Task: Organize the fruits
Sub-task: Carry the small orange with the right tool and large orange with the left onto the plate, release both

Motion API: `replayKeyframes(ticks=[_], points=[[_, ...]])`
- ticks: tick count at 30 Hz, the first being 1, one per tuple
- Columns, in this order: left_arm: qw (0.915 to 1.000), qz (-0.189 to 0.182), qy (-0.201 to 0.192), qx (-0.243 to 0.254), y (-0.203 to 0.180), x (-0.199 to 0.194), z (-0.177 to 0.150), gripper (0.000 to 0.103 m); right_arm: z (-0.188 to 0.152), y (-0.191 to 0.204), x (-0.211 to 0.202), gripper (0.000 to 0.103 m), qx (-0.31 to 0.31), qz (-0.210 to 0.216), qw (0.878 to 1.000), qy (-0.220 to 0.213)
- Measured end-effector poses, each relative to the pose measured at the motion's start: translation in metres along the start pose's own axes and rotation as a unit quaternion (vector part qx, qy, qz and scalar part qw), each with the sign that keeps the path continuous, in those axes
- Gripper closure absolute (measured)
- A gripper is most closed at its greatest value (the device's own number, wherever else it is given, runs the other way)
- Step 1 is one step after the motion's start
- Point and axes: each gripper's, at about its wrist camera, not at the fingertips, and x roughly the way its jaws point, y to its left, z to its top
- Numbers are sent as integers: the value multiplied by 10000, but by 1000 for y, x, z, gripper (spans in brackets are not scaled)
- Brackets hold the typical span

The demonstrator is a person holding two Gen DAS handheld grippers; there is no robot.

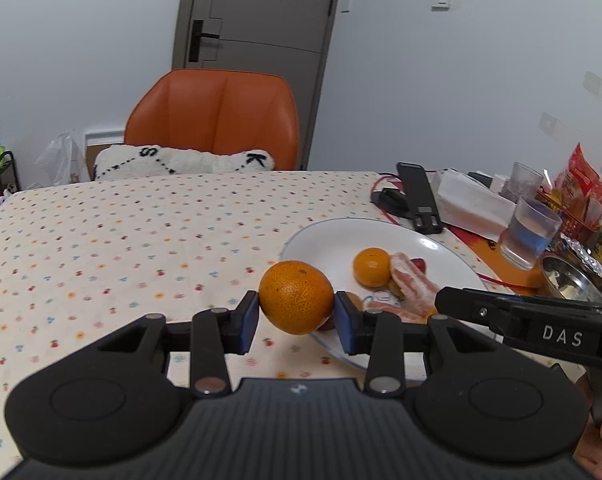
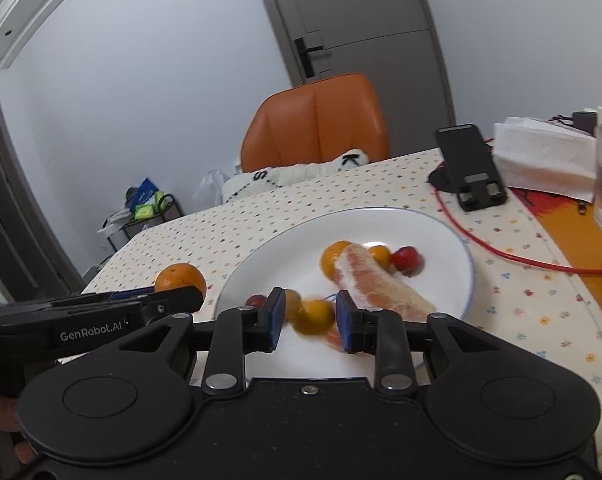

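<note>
The left gripper (image 1: 296, 316) clamps a round, pitted orange mandarin (image 1: 295, 297) between its blue pads, just off the near rim of the white blue-edged plate (image 1: 333, 240). The right gripper (image 2: 309, 320) hangs over that plate, fingers parted — a small blurred orange fruit (image 2: 313, 316) lies between them, a peeled pink pomelo segment (image 2: 375, 282) just beyond the right finger.

Left tablecloth (image 1: 121, 232) lies open; right edge is crowded by phone stand (image 1: 419, 196), glasses (image 1: 531, 232) and red cable (image 2: 501, 256)
</note>
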Motion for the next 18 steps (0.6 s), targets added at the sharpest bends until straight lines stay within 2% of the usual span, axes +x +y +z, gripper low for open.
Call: replayKeyframes(ticks=[15, 16, 18], points=[[9995, -204, 95, 217, -35, 14, 1, 64, 0, -27, -14, 73, 250, -98, 9996, -120], [9996, -186, 40, 229, -35, 13, 2, 60, 0, -27, -14, 73, 251, -92, 9996, -121], [9996, -141, 8, 227, -34, 10, 3, 60, 0, -27, -14, 73, 255, -79, 9996, -122]])
